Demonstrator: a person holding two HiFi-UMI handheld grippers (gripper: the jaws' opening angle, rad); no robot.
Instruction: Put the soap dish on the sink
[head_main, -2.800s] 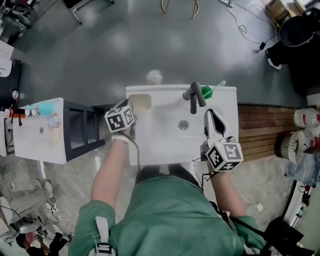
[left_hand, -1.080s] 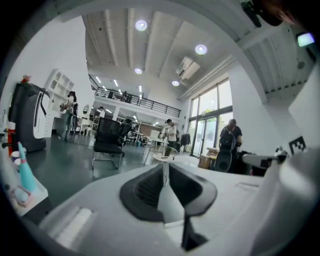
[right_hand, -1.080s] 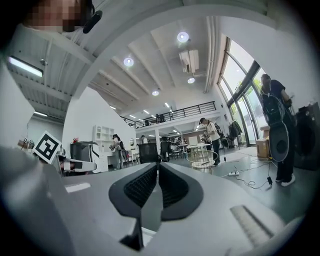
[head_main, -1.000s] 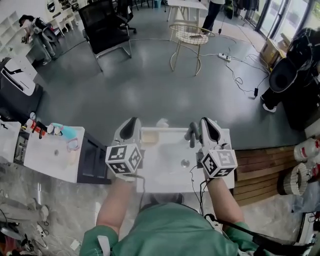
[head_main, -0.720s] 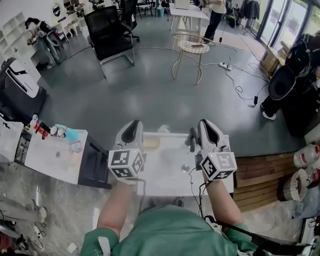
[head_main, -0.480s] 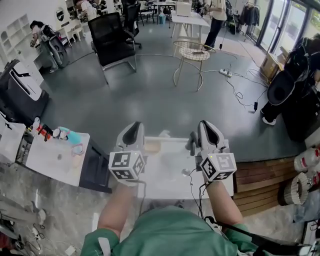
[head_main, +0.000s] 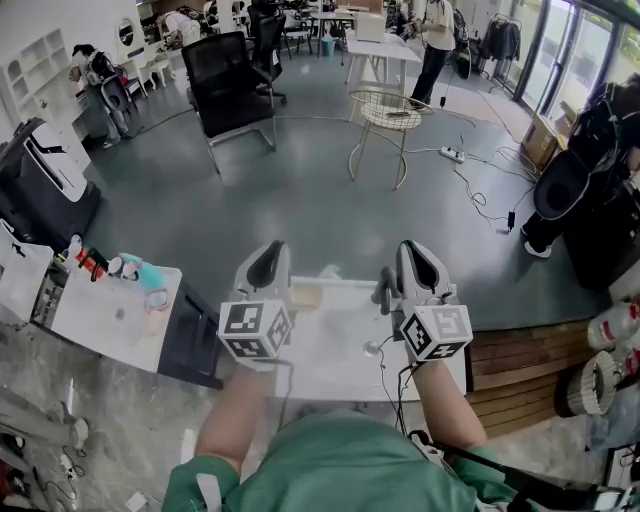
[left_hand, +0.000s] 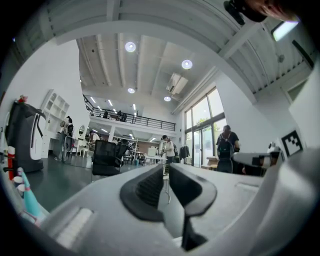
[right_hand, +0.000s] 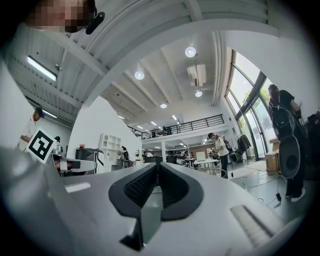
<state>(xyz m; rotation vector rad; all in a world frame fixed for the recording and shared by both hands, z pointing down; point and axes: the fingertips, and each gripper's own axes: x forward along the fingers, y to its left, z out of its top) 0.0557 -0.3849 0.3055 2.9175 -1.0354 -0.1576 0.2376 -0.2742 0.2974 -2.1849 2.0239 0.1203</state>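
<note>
The beige soap dish (head_main: 305, 296) lies on the back left corner of the white sink (head_main: 335, 355), apart from both grippers. The dark faucet (head_main: 383, 288) stands at the sink's back edge. Raised above the sink's left side, my left gripper (head_main: 265, 262) points forward with its jaws shut on nothing. My right gripper (head_main: 418, 260) is held level with it over the sink's right side, also shut and empty. The left gripper view shows only the left gripper (left_hand: 165, 175) against the hall. The right gripper (right_hand: 157, 172) likewise faces the hall.
A white side table (head_main: 105, 320) with a teal bottle (head_main: 140, 272) and small items stands left of the sink. A wooden pallet (head_main: 515, 365) lies to the right. Farther off are a black chair (head_main: 232, 85), a round wire table (head_main: 386, 108), floor cables and people.
Both grippers have risen from the sink and now point forward side by side. The left one has left the soap dish on the back left corner. The head view has tilted up.
</note>
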